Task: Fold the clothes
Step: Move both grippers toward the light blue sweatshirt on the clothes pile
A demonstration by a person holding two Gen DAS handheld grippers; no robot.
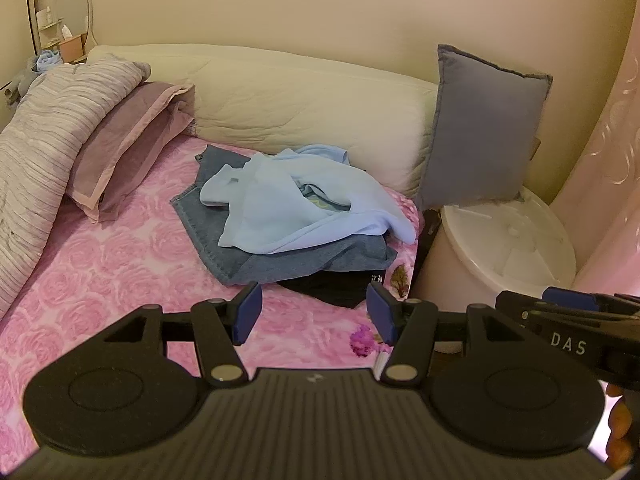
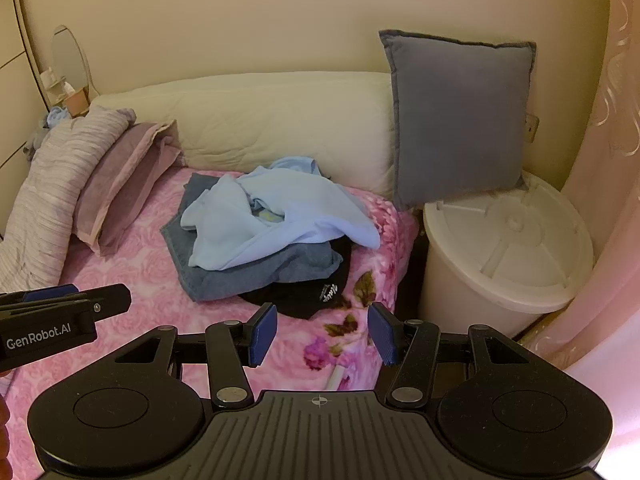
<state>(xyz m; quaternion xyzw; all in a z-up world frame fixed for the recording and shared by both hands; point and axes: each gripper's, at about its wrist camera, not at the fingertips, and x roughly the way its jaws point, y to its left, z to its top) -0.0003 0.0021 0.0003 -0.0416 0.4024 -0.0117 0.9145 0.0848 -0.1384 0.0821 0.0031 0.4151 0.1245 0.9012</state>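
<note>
I've got both claws up over the pink rose-patterned bedspread [image 1: 120,264], and the clothes sit dead ahead at twelve o'clock: a crumpled light blue top [image 1: 304,200] piled on a denim-blue garment [image 1: 224,236], with a black garment [image 2: 304,300] at the bottom, mostly buried. Only its near edge pokes out, so I can't tell what it is. From the right wrist view I read white lettering on that black cloth, too small to make out; the left view shows just a sliver of it. My left claw [image 1: 316,312] stands wide apart, nothing between the blue pads. My right claw [image 2: 322,334] is parted too, and empty. Each view catches the other claw's tip at its edge, cut off by the frame. At two o'clock a grey square cushion [image 2: 460,120] leans above a white round lidded bin [image 2: 512,248], right beside the bed's edge. At ten o'clock, a mauve pillow [image 1: 128,144] and a striped grey quilt [image 1: 44,128]. Open bedspread lies between pile and pillow.
</note>
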